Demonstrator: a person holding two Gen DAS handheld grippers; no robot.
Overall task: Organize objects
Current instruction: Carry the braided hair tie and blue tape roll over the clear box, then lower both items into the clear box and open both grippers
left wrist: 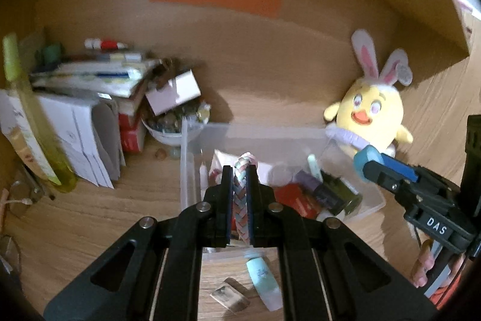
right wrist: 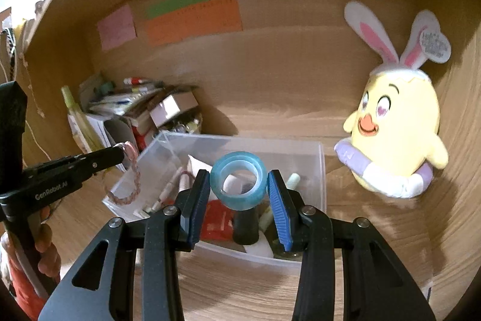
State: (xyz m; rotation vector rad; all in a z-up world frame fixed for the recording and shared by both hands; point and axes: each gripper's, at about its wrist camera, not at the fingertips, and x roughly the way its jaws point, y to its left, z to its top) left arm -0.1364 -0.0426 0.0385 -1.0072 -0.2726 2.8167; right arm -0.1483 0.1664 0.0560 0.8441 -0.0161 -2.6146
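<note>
While the left gripper (left wrist: 239, 170) has its jaws clamped on a braided bracelet (right wrist: 130, 176) and the right gripper's (right wrist: 237, 185) jaws hold a blue tape roll (right wrist: 239, 181), both hover above the clear plastic bin (right wrist: 321, 170); releasing too soon could drop either onto the desk (left wrist: 90, 215).

I'm getting dim, warm light, heavy fisheye bending with black corners, motion blur softening everything, daylight glare upper edge.
</note>
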